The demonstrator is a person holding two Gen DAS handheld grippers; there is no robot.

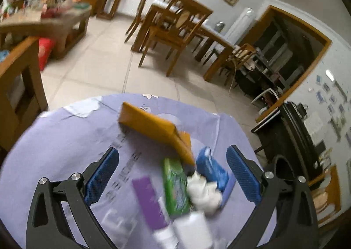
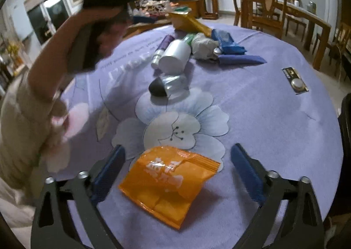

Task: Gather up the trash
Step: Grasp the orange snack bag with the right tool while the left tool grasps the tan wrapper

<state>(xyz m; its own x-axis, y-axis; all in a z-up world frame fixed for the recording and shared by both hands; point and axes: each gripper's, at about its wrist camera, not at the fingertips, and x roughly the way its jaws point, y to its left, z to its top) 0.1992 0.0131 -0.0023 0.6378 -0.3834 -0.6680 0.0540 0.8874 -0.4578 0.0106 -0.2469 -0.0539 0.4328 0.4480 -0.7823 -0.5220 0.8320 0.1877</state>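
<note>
Trash lies in a heap on the purple flowered tablecloth [image 2: 263, 104]. In the left wrist view my left gripper [image 1: 173, 174] is open above the heap: a green packet [image 1: 175, 185], crumpled white paper [image 1: 204, 192], a blue wrapper [image 1: 210, 165], a purple tube [image 1: 149, 202] and a yellow-brown box [image 1: 153, 128]. In the right wrist view my right gripper [image 2: 178, 174] is open, an orange snack packet [image 2: 169, 183] lying flat between its fingers. Farther off are a white cup [image 2: 175, 55] and a crushed silver can [image 2: 171, 84]. The left gripper and hand show at upper left.
A small battery card [image 2: 295, 80] lies alone at the table's right. Wooden dining chairs and a table [image 1: 175, 27] stand beyond on the tiled floor. A low cluttered wooden table [image 1: 43, 20] stands far left. A dark cabinet [image 1: 291, 137] is at the right.
</note>
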